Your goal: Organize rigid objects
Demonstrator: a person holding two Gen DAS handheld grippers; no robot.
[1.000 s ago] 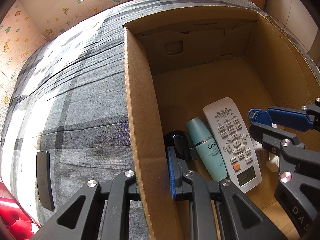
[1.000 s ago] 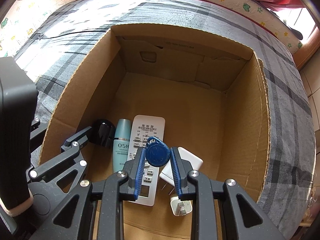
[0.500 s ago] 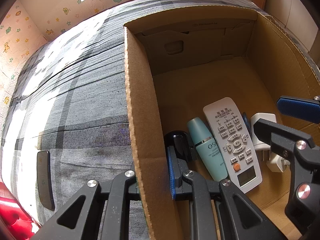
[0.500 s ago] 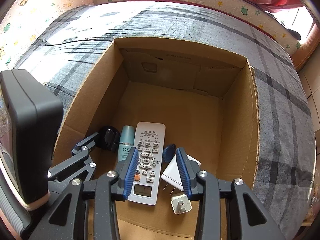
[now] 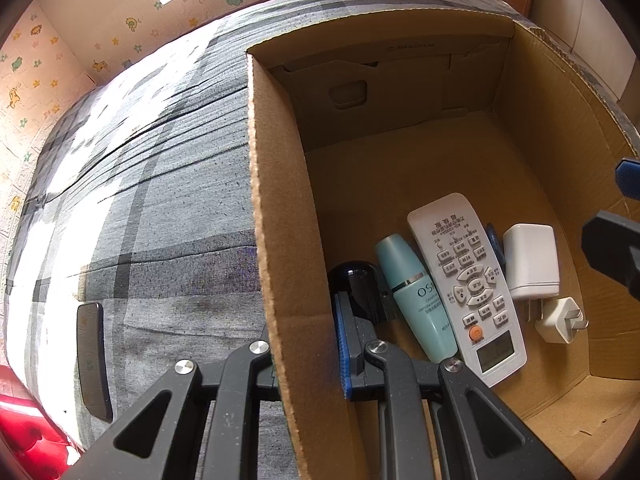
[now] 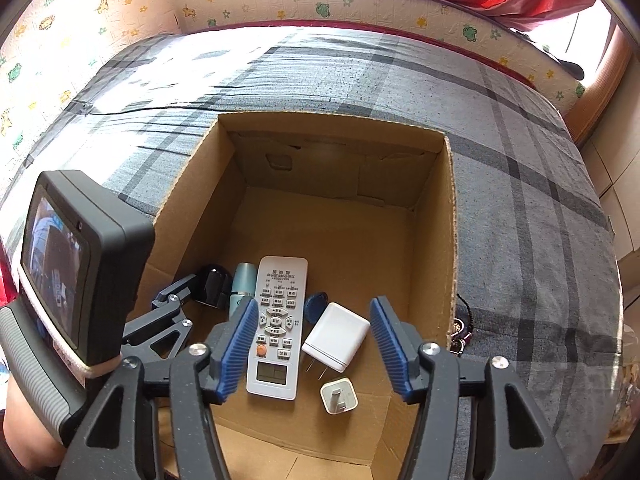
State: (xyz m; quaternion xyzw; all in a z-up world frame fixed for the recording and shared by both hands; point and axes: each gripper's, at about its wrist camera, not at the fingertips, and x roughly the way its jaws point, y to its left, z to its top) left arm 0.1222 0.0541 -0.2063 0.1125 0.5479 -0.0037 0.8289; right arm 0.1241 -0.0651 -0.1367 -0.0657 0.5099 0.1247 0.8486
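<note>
With the blue key fob (image 6: 315,302) laid beside the remote control (image 6: 277,322) in the cardboard box (image 5: 280,240), whose wall is clamped by the left gripper (image 5: 306,344), the right gripper (image 6: 314,346) has just been opened empty, and a dark slab (image 5: 93,360) is left outside.

You can read "OS" on the teal bottle (image 5: 416,296), rest of the name cut off by the remote control (image 5: 466,284). Remote's key labels and header print are too small to read. Cardboard box (image 5: 280,208) back-wall print: illegible.
</note>
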